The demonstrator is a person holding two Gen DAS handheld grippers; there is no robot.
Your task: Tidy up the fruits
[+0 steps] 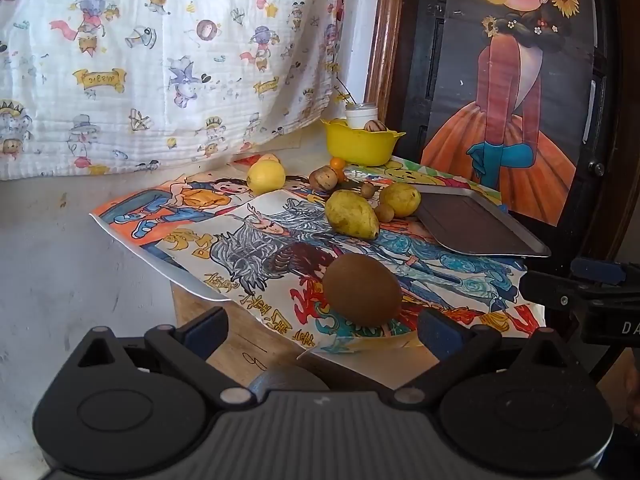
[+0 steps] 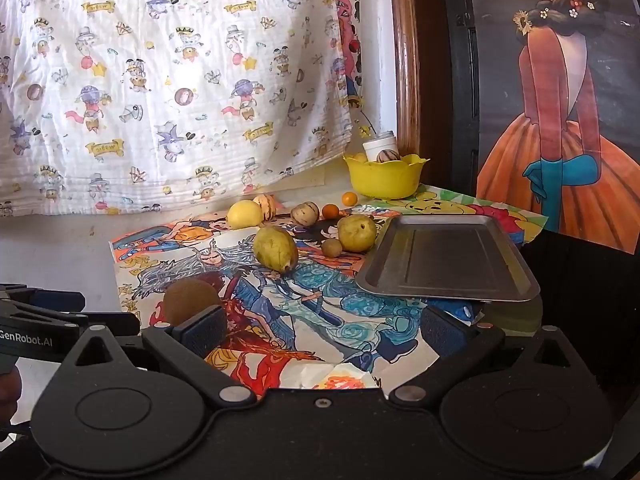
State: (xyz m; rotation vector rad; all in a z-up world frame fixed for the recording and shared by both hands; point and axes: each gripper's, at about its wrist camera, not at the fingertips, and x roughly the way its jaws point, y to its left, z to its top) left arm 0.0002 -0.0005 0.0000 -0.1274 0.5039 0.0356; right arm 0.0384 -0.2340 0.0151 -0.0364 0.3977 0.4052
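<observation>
A brown kiwi [image 1: 361, 290] lies near the front of the cartoon-printed mat [image 1: 248, 240], just ahead of my open left gripper [image 1: 320, 330] and between its fingers' line, untouched. Farther back lie a green-yellow pear [image 1: 351, 213], a second pear [image 1: 400, 199], a yellow lemon [image 1: 265, 176], striped brown fruits [image 1: 324, 177], small brown fruits and a small orange [image 1: 338, 163]. A yellow bowl [image 1: 360, 144] stands behind them. My right gripper [image 2: 324, 330] is open over the mat with nothing in it; the kiwi [image 2: 188, 300] sits beyond its left finger. A metal tray [image 2: 448, 258] lies right.
A printed cloth [image 1: 160, 60] hangs behind the table. A white jar [image 1: 362, 114] stands behind the bowl, beside a wooden frame [image 1: 384, 40]. A dark panel with a painted figure [image 1: 512, 100] rises on the right. A pale wall [image 1: 60, 260] drops at the left.
</observation>
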